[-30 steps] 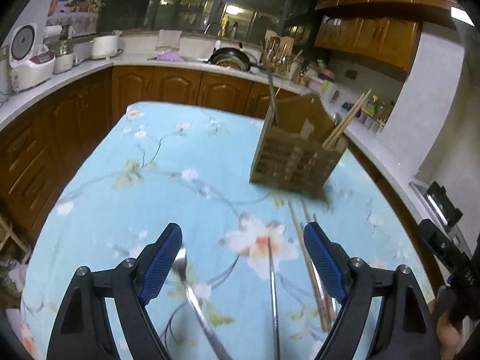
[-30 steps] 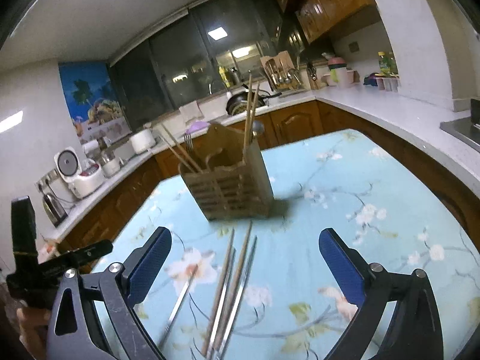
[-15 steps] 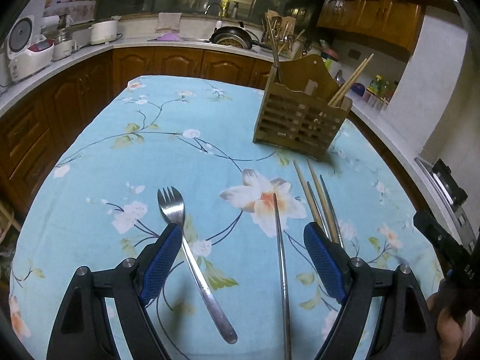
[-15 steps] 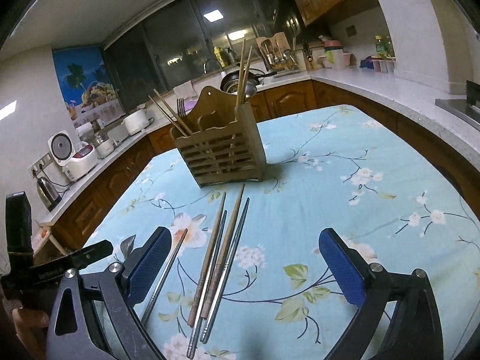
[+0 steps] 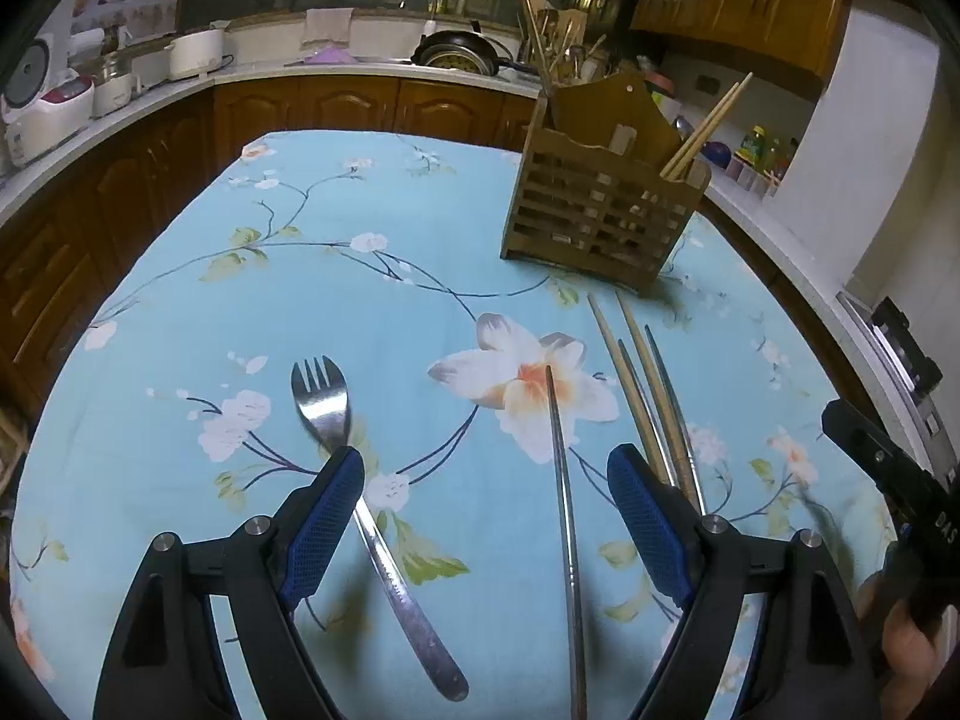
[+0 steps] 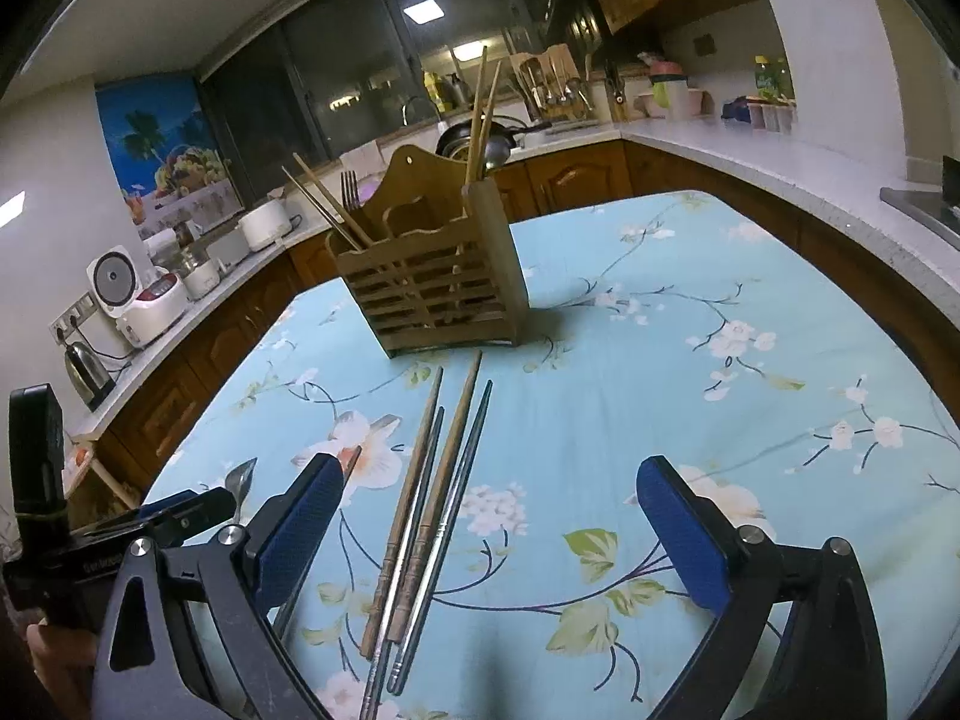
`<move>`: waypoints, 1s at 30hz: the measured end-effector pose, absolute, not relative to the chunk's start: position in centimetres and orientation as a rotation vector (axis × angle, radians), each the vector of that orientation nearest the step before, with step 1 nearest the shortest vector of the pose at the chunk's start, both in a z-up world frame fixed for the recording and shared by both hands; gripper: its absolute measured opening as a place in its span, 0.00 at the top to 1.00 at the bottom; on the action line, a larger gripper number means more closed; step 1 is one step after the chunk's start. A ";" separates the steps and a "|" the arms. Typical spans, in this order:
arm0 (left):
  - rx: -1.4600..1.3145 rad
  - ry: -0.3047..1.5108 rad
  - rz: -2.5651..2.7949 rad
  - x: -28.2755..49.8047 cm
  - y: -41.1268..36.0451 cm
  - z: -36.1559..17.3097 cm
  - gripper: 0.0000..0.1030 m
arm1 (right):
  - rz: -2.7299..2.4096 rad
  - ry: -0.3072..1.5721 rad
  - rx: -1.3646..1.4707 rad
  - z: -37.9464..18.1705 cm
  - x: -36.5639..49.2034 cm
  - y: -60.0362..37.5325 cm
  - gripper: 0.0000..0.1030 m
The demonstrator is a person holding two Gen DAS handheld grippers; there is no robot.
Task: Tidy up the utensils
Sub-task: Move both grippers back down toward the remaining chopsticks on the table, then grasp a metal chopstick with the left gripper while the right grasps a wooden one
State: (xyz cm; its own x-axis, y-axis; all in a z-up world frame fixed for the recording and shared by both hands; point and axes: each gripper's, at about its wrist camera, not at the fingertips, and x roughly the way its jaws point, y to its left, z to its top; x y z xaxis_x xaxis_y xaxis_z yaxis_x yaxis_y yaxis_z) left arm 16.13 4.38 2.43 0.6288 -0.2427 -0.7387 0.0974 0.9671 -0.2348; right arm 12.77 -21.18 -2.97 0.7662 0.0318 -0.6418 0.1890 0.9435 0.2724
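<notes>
The slatted wooden utensil caddy (image 5: 603, 222) stood upright on the table (image 5: 300, 300), already keeping some chopsticks sorted. In front of it lay 4 loose chopsticks (image 6: 432, 516), a metal chopstick (image 5: 561, 510) and a steel fork (image 5: 360, 504). The left hand-held gripper (image 5: 486, 531) and right hand-held gripper (image 6: 489, 540) hovered released, grasping nothing.

A slatted wooden utensil holder (image 5: 603, 213) stands upright, chopsticks and a fork poking out. Before it lie four chopsticks (image 6: 429, 516) bunched together, my single metal chopstick (image 5: 564, 516), and a steel fork (image 5: 360, 498).
</notes>
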 end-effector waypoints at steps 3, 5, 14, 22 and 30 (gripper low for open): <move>-0.171 0.889 -0.202 16.8 3.8 2.2 0.20 | -0.079 0.711 0.331 -3.1 13.5 -21.2 0.09; -0.158 0.904 -0.213 17.3 3.3 1.9 0.21 | -0.074 0.722 0.330 -3.2 14.2 -21.3 0.16; -0.098 0.967 -0.264 21.2 0.9 0.8 0.40 | -0.038 0.810 0.361 -4.7 18.9 -21.9 0.52; -0.086 1.051 -0.305 25.0 -0.7 -1.0 0.65 | -0.005 0.884 0.341 -6.1 24.2 -21.5 0.70; -0.034 1.061 -0.304 26.3 -2.0 -2.1 0.79 | -0.028 0.980 0.263 -9.0 29.3 -20.8 0.77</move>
State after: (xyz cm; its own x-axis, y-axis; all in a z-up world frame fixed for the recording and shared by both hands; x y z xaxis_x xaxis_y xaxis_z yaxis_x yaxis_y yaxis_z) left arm 26.33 -2.00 -2.14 0.4507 -0.2622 -0.8533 0.2299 0.9578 -0.1728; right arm 29.33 -20.85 -9.04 0.5590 0.0950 -0.8237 0.1416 0.9679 0.2077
